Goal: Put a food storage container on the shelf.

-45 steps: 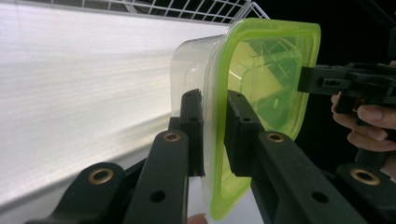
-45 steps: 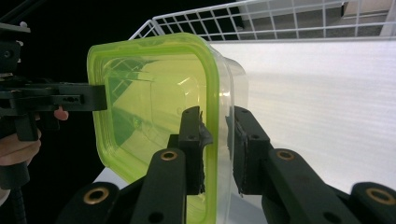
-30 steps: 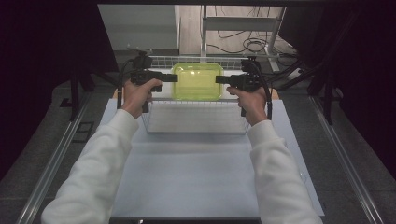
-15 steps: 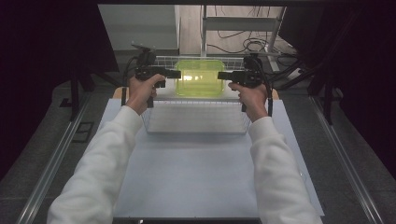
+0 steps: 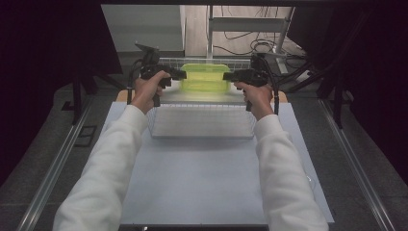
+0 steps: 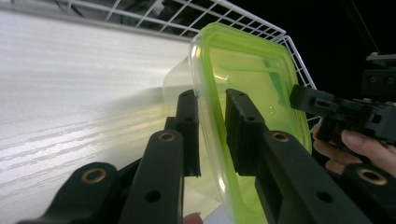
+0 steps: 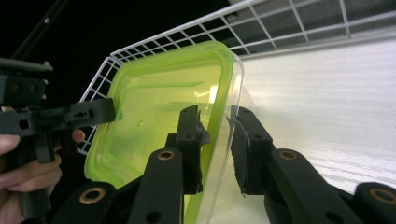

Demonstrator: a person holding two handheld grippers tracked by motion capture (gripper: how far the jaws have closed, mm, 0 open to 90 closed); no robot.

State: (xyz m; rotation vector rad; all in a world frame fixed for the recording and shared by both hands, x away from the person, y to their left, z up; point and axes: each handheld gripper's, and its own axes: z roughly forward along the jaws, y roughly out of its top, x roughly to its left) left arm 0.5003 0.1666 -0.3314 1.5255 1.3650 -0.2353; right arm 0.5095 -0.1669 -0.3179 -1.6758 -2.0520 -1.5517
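The person holds a clear box with a green lid [image 5: 204, 79] by its two short ends, one gripper at each, over the far part of a white wire basket [image 5: 202, 126] on the desk [image 5: 202, 192]. Since the earlier high views, both hands have carried the box away from the person, toward the basket's far wall, and it now sits a little lower.

In the left gripper view, the left gripper [image 6: 212, 133] straddles the lid's rim; its jaws have just been opening, with the rim between them, and a slim gap shows beside the rim, so they look apart (loosening rather than gripping). In the right gripper view, the right gripper [image 7: 215, 140] has its jaws together on the opposite rim, pads against lid and wall.

This probably means the box is being set down in the basket, with release beginning on the left side.
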